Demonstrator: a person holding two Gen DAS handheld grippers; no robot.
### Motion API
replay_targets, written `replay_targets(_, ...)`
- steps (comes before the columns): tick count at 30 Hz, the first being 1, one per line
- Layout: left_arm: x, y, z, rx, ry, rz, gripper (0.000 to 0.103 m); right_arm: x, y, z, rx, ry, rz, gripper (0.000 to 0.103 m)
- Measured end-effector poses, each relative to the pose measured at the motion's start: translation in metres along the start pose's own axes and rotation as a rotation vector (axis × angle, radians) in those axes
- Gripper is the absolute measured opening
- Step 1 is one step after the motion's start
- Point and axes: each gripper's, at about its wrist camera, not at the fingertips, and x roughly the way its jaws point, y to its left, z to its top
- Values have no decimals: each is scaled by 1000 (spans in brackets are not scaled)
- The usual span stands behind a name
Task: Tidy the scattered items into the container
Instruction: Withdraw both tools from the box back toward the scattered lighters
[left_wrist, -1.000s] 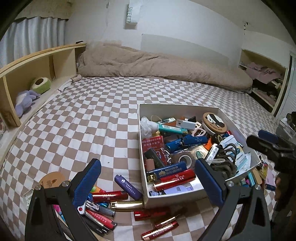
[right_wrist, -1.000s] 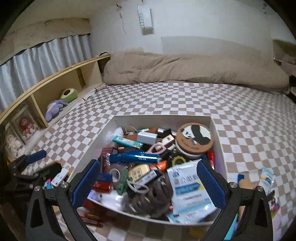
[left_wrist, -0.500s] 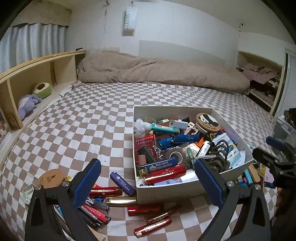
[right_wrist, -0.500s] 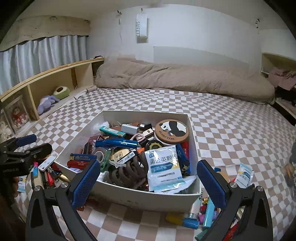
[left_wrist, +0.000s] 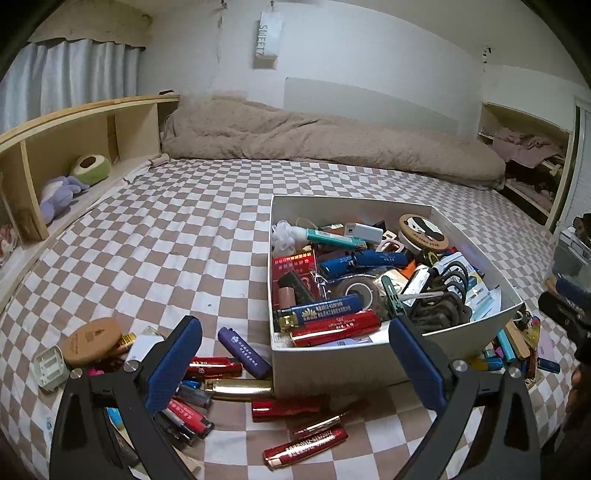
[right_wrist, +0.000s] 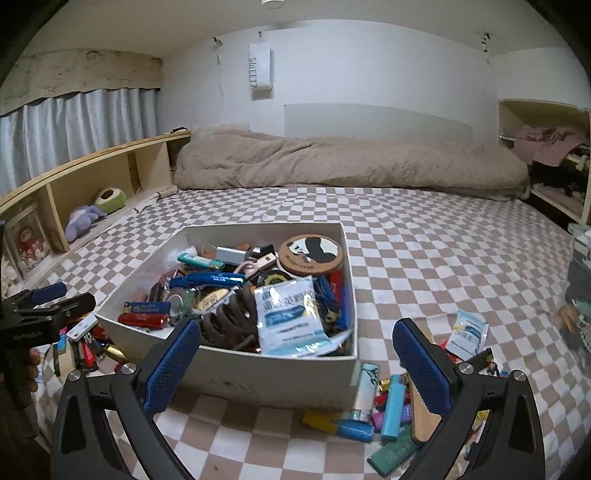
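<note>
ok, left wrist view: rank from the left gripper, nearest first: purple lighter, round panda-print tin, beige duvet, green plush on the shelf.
1. Purple lighter, on the sheet just ahead, left of the box.
2. Round panda-print tin, box's far right corner.
3. Green plush, left shelf.
4. Beige duvet, far end of bed.

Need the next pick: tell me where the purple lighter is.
In the left wrist view, the purple lighter lies on the checkered sheet just left of the white box, above the gold lighter.

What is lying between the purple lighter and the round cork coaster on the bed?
In the left wrist view, a white card and a gold lighter lie between the purple lighter and the round cork coaster.
</note>
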Motion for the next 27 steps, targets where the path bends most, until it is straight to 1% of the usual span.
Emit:
replay_targets(4,1,-4,-9,1,-3,0,102,2,-3,-15,5,20,-8,103)
replay_targets(7,1,-8,-19,11,-18,19,102,4,-4,-27,10,38,-16,103)
replay_targets(9,3,-11,-25,24,-11,26,102,5,-6,-37,17,54,-18,103)
replay_targets(14,12,-14,-43,39,55,49,102,12,-6,-58,32,106,-18,103)
replay_targets(20,24,-12,-67,29,128,126,102,25,0,-75,8,159,-16,103)
replay_targets(23,32,-11,-79,21,177,136,102,31,6,-82,-10,185,-11,103)
replay_targets(27,42,-9,-92,-11,246,136,102,37,9,-90,-4,221,9,103)
